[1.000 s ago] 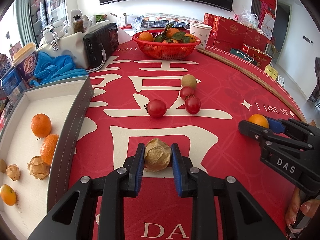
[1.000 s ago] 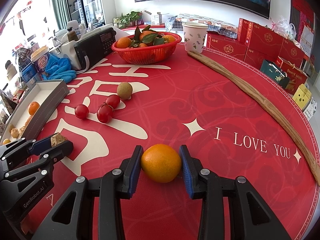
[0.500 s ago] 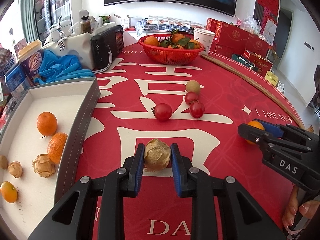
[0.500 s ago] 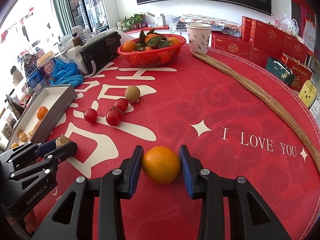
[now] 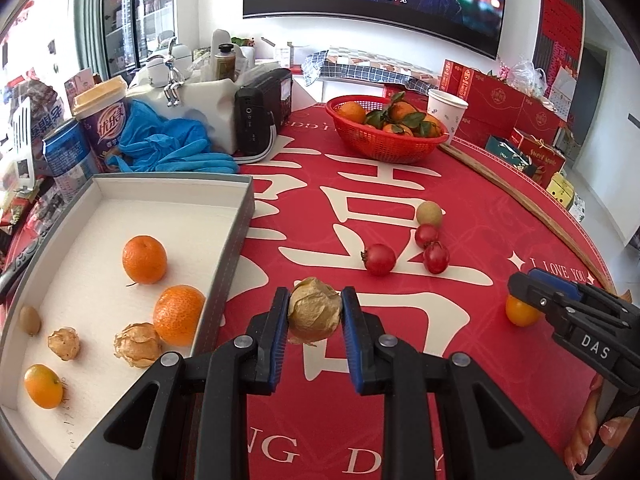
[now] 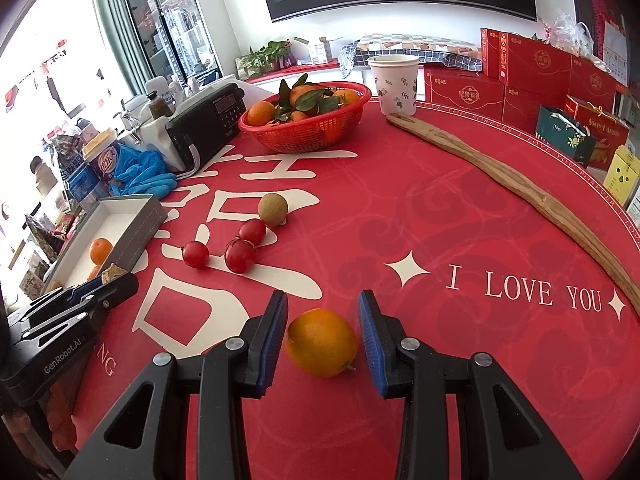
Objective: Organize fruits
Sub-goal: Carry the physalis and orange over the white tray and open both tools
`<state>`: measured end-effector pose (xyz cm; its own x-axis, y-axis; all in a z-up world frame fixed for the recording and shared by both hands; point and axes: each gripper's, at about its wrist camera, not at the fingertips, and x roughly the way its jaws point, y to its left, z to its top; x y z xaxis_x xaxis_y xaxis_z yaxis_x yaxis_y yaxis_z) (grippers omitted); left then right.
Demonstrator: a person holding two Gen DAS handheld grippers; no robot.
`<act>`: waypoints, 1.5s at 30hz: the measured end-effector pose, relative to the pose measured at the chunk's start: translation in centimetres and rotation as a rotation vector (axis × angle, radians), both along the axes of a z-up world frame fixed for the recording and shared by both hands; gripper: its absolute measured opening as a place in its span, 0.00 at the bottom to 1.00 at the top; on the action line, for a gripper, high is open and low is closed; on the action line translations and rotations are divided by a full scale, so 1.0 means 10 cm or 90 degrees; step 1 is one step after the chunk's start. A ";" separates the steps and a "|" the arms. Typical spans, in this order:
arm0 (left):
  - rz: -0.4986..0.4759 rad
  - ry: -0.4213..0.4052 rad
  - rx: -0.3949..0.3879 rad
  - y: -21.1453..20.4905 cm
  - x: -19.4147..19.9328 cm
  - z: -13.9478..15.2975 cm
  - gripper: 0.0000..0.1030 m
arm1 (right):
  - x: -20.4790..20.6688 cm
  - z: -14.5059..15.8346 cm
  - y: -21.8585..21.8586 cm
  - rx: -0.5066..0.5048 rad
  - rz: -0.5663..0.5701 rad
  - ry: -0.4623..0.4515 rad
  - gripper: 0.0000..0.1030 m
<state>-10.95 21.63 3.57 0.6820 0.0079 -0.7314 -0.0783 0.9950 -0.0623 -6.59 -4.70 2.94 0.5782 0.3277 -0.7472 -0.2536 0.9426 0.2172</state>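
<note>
My left gripper (image 5: 314, 316) is shut on a papery husked fruit (image 5: 314, 311) and holds it above the red tablecloth, just right of the white tray (image 5: 236, 216). The tray holds two oranges (image 5: 144, 259), two husked fruits (image 5: 137, 345) and smaller fruits. My right gripper (image 6: 322, 332) stands open around an orange (image 6: 322, 342) that lies on the cloth; small gaps show on both sides. Three red tomatoes (image 5: 379, 259) and a brown round fruit (image 5: 429, 213) lie mid-table.
A red basket (image 5: 384, 148) of leafy oranges stands at the back beside a paper cup (image 5: 446, 114). A radio (image 5: 262, 110), blue gloves (image 5: 172, 150) and cans crowd the back left. A long wooden stick (image 6: 516, 192) lies along the right edge.
The left gripper has risen with the husked fruit and shifted toward the tray. The right gripper's jaws have spread off the orange, which now rests on the cloth.
</note>
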 end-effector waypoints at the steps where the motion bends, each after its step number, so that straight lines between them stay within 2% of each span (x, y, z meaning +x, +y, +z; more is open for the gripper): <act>1: 0.003 -0.002 0.000 0.02 0.00 0.01 0.27 | 0.00 0.02 0.01 -0.003 0.000 -0.003 0.37; 10: 0.030 -0.005 -0.006 0.19 -0.05 0.04 0.27 | -0.01 0.15 0.17 -0.008 0.009 -0.009 0.37; 14: 0.036 -0.002 -0.006 0.22 -0.06 0.03 0.27 | -0.01 0.14 0.23 -0.031 0.020 -0.005 0.39; 15: 0.036 -0.001 -0.006 0.23 -0.06 0.03 0.27 | -0.01 0.12 0.25 -0.046 0.023 -0.002 0.45; 16: 0.037 0.000 -0.005 0.23 -0.06 0.03 0.27 | -0.02 0.10 0.27 -0.067 0.022 -0.004 0.62; 17: 0.037 -0.001 -0.005 0.23 -0.06 0.03 0.27 | -0.03 0.08 0.29 -0.082 0.022 -0.011 0.72; 19: 0.036 -0.001 -0.005 0.22 -0.06 0.02 0.27 | -0.05 0.03 0.33 -0.113 0.021 -0.023 0.72; 22: 0.036 0.001 -0.007 0.22 -0.06 0.02 0.27 | 0.02 -0.08 0.34 -0.126 0.021 0.002 0.71; 23: 0.036 0.001 -0.007 0.23 -0.06 0.02 0.27 | 0.04 -0.12 0.33 -0.128 0.015 0.015 0.57; 24: 0.036 0.001 -0.007 0.22 -0.06 0.03 0.27 | 0.06 -0.15 0.31 -0.133 0.009 0.020 0.52; 25: 0.036 0.001 -0.007 0.23 -0.06 0.03 0.27 | 0.05 -0.15 0.30 -0.144 0.000 0.005 0.37; 30: 0.040 -0.002 -0.010 0.24 -0.06 0.04 0.27 | 0.07 -0.17 0.24 -0.098 0.004 0.016 0.37; 37: 0.055 -0.019 -0.018 0.33 -0.08 0.13 0.27 | 0.02 0.09 0.43 -0.087 0.033 -0.014 0.37; 45: 0.144 -0.056 -0.026 0.84 -0.17 0.29 0.27 | 0.05 0.39 0.95 -0.059 0.100 -0.034 0.37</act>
<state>-12.66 30.07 6.44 0.7272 0.1393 -0.6721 -0.2908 0.9495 -0.1178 -6.04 4.81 6.80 0.5652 0.3482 -0.7479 -0.4077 0.9060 0.1137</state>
